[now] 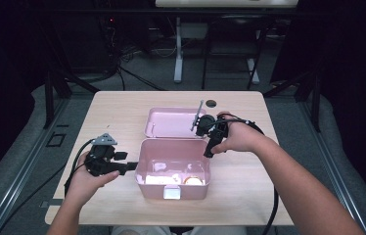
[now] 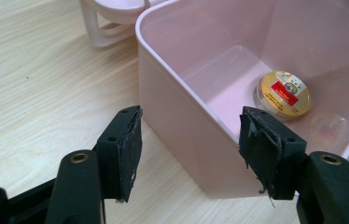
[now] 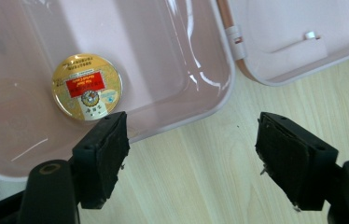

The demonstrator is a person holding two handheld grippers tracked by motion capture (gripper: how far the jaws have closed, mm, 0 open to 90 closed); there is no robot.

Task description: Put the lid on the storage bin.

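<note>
Pale wood tabletop [image 1: 112, 105], dark surround. Pink box [image 1: 144, 183] lower centre, lid open; gold tin [image 3: 87, 87] on its floor. Both grippers' fingers apart, empty; left gripper [image 2: 189, 142] straddles the box wall. Tin likely light, rigid, slick: grip across its rim.

Pink box [image 2: 182, 116]: glossy smooth plastic. Round tin [image 3: 87, 87]: shiny gold w/ red label. Table [image 2: 37, 84]: matt pale wood grain. Claw pads [image 3: 105, 156]: rough, frayed.

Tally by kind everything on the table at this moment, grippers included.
Pink box, open, with its lid laid back: 1
Round gold tin with a red label, inside the box: 1
Black two-jaw grippers, left gripper and right gripper, both open: 2
Total: 4
</note>
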